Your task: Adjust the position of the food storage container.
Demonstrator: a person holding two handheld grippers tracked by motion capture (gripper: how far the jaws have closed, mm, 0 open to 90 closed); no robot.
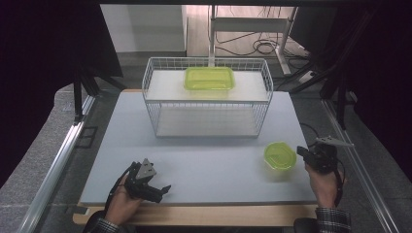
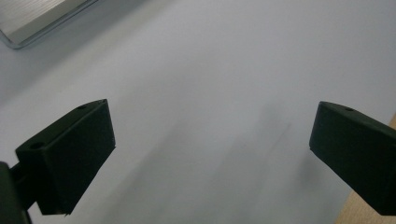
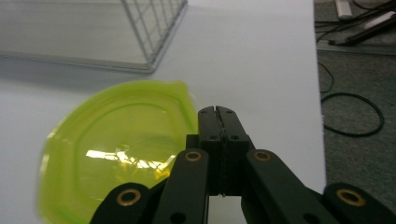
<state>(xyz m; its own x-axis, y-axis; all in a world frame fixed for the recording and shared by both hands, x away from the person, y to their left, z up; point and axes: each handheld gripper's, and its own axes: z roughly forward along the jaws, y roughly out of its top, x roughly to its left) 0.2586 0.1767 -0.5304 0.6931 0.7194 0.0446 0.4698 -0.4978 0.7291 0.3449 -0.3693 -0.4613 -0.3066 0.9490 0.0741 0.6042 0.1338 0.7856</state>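
On the grey table [image 1: 204,160] our right gripper [image 1: 302,152], jaws pressed together and empty, sits just right of the green lid [image 1: 280,156], far nearer than our left gripper [image 1: 163,190].

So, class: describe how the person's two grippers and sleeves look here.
Both the left gripper and the right gripper are black, each topped by a grey three-cornered plate and trailing a dark cable. Brass-coloured rivets dot the right gripper's linkage arms. The sleeves are checked.
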